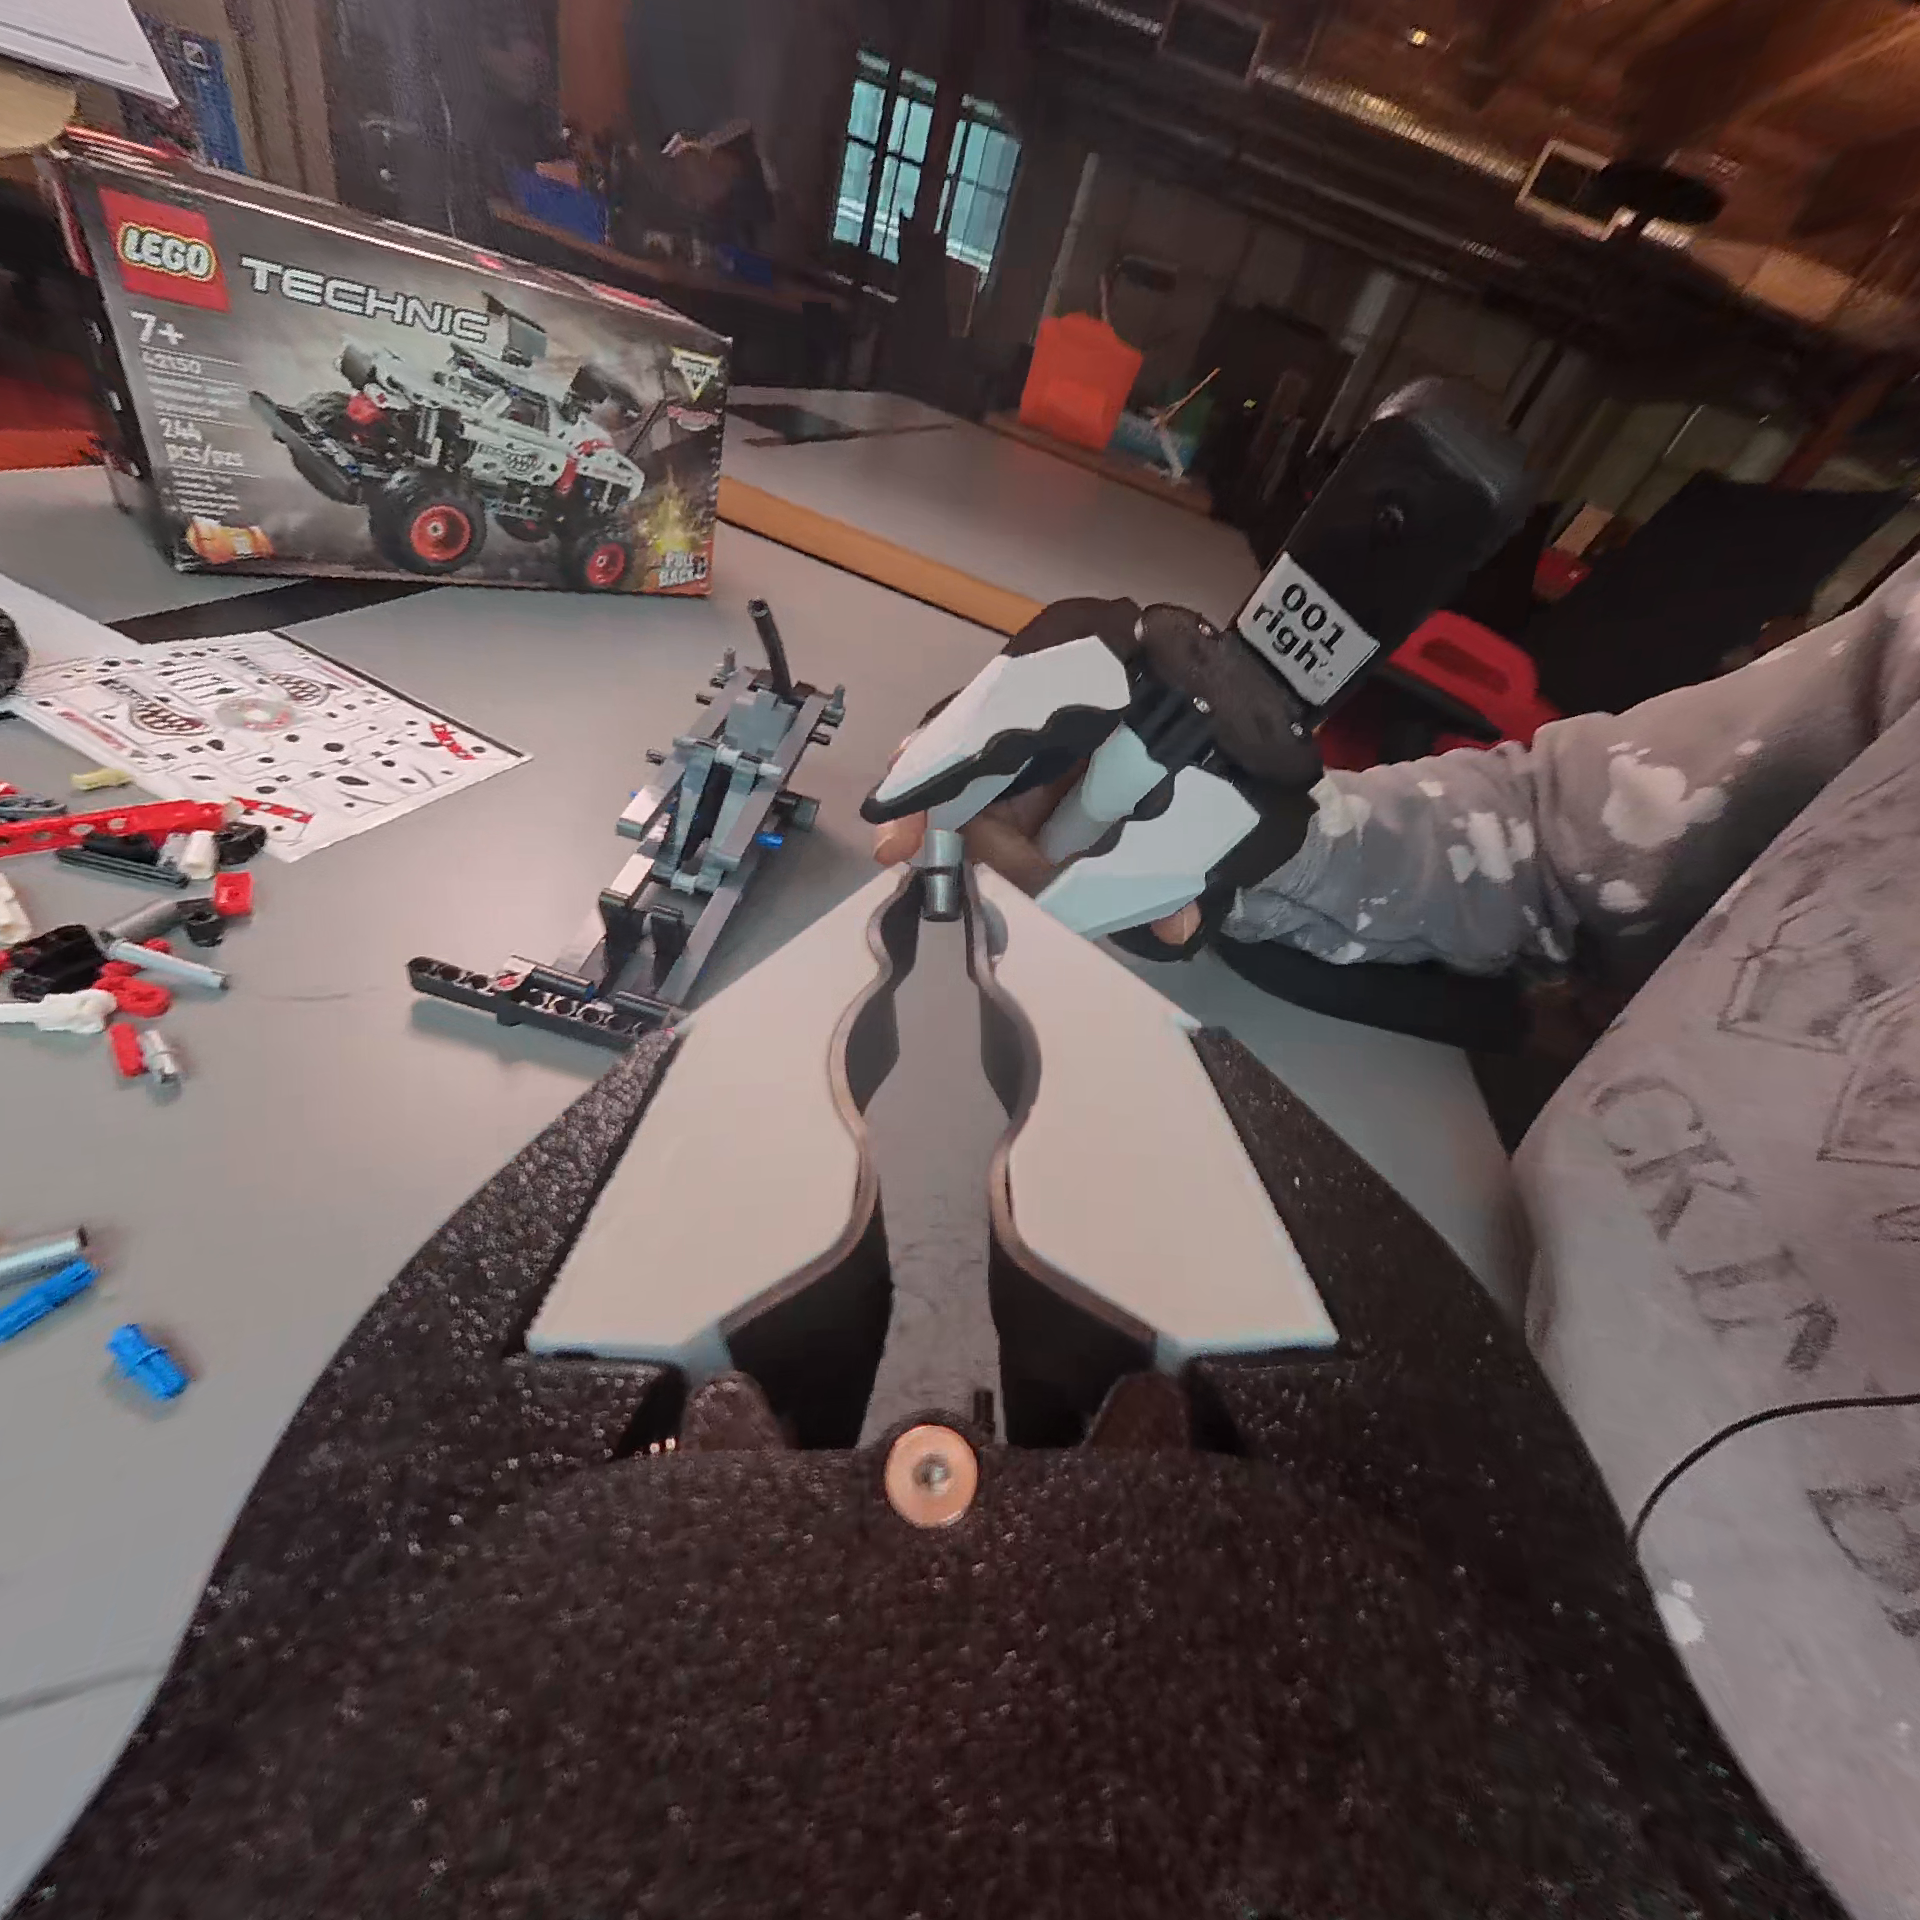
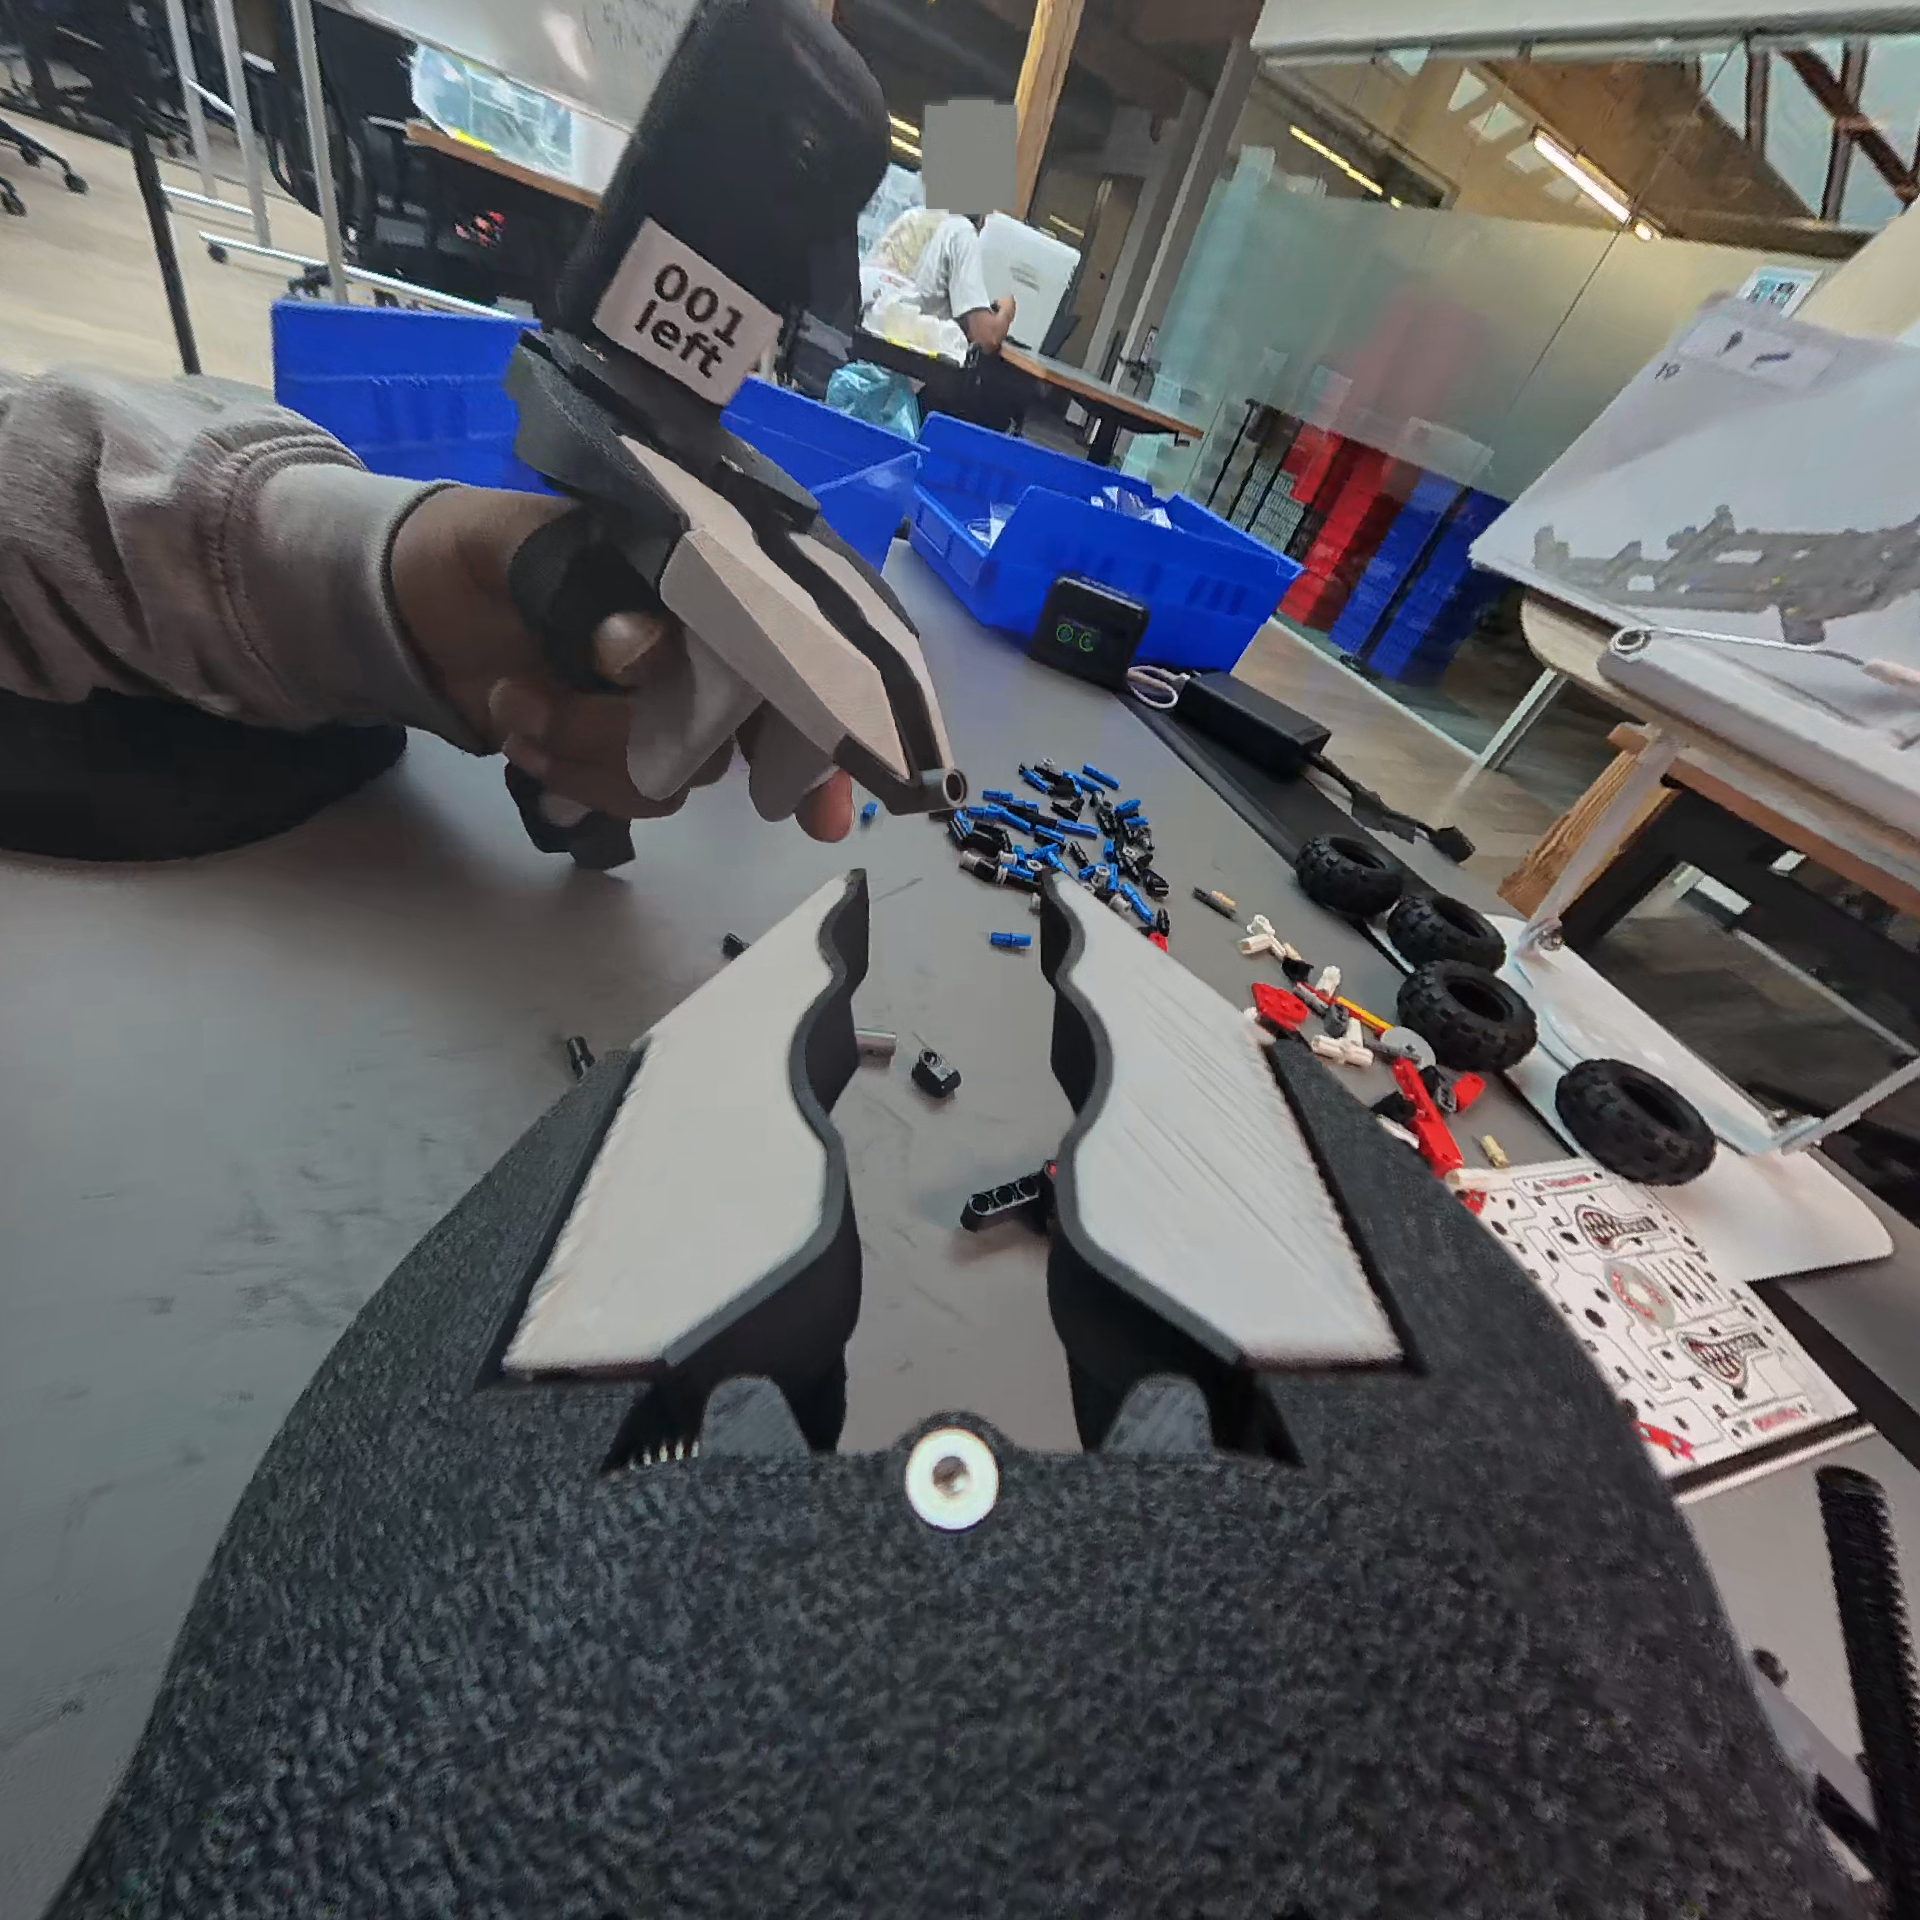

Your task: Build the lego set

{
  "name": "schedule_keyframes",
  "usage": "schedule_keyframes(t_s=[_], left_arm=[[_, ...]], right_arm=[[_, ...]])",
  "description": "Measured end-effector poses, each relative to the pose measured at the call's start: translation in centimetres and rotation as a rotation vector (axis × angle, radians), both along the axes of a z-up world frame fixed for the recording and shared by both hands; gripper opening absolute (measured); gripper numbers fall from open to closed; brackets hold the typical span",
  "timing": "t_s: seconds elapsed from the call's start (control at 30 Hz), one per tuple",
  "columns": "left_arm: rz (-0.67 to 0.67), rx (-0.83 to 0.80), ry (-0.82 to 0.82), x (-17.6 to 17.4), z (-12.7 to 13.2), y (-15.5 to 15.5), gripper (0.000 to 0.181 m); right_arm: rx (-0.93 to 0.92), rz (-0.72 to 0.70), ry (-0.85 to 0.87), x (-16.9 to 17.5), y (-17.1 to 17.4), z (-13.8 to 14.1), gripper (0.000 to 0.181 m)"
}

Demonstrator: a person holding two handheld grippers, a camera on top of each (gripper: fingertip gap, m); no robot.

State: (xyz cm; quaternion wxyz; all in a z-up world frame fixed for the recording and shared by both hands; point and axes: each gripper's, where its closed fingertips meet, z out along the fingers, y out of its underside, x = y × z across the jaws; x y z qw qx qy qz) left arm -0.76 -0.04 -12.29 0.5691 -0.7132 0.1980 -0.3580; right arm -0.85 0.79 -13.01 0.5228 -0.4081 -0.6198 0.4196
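My left gripper (image 1: 940, 906) is shut on a small grey tubular Lego piece (image 1: 939, 857) and holds it above the table. In the right wrist view the left gripper (image 2: 930, 795) holds the same grey piece (image 2: 949, 787) by its end. My right gripper (image 2: 954, 891) is open and empty, its tips just below and in front of that piece. It also shows in the left wrist view (image 1: 966, 850), jaws apart around the piece's far end. The partly built grey and black chassis (image 1: 707, 831) lies on the table to the left.
The Lego box (image 1: 416, 384) stands at the back left, with a sticker sheet (image 1: 260, 727) and loose parts (image 1: 114, 935) in front of it. A pile of blue and black pins (image 2: 1060, 831), several black tyres (image 2: 1465, 1013), blue bins (image 2: 1101, 551) and a small black connector (image 2: 935, 1072) lie ahead. My two grippers' fingertips are within a few centimetres of each other. Between my right fingertips and the small black connector (image 2: 935, 1072) there is roughly 11 centimetres.
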Motion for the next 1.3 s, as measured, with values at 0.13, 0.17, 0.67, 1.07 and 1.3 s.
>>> schedule_keyframes(t_s=[0.13,0.17,0.67,1.07,1.3], left_arm=[[-0.052,-0.043,-0.156,0.3,1.0,-0.3,0.009],[-0.065,-0.053,-0.188,0.3,1.2,-0.4,0.009],[-0.142,-0.190,-0.285,1.3,0.5,-0.7,0.009],[-0.139,-0.266,-0.199,2.1,-1.0,-0.7,0.021],[-0.095,-0.325,-0.165,1.8,-2.2,-0.3,0.020]], right_arm=[[0.080,-0.016,0.057,0.2,-0.6,1.3,0.032],[0.114,-0.026,0.065,0.2,-0.7,1.5,0.032],[0.419,-0.064,0.042,0.2,-1.5,0.7,0.007],[0.137,0.072,-0.128,0.8,-1.0,-1.1,0.003],[0.196,0.029,-0.142,0.4,-0.7,-2.1,0.003]])
